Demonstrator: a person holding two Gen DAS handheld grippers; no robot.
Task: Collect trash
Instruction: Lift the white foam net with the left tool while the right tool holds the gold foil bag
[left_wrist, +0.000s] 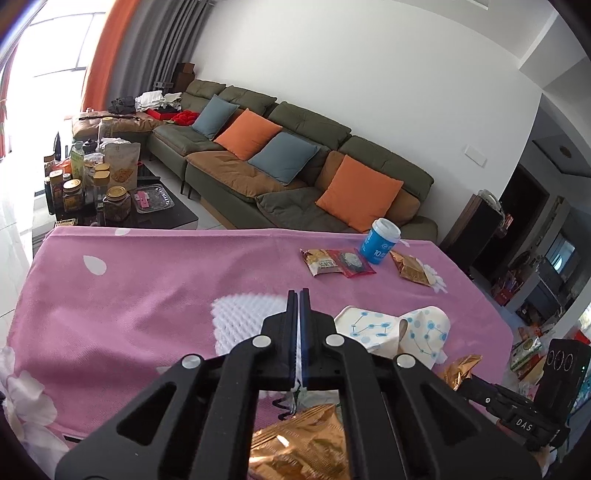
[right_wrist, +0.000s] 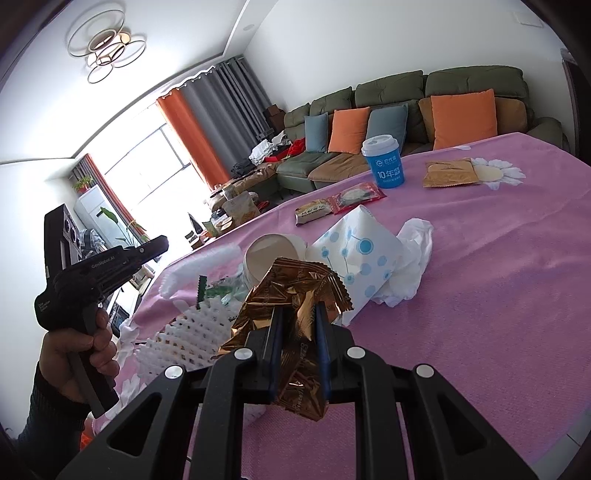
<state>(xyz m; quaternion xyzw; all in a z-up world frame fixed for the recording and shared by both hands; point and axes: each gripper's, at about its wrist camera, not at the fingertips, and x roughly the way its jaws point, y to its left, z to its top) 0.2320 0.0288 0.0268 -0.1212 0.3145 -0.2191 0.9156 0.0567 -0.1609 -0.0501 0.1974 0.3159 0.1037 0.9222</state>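
While pink cloth (right_wrist: 498, 295) bears trash | left fingers (left_wrist: 299, 295) closed, empty | right fingers (right_wrist: 297, 314) grip gold wrapper (right_wrist: 291, 295)

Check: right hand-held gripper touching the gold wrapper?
Touching. Right wrist view shows the right hand-held gripper pads clamped on the crumpled gold wrapper.

On the table (right_wrist: 498, 295), the crumpled wrapper (right_wrist: 291, 317) sits at six o'clock between the right gripper (right_wrist: 297, 314) pads. Just behind it a paper cup (right_wrist: 271, 254) lies at eleven o'clock and the paper bag (right_wrist: 354, 254) at one. Further back, at twelve, lie two snack packets (right_wrist: 338, 203), the lidded cup (right_wrist: 382, 162) behind them
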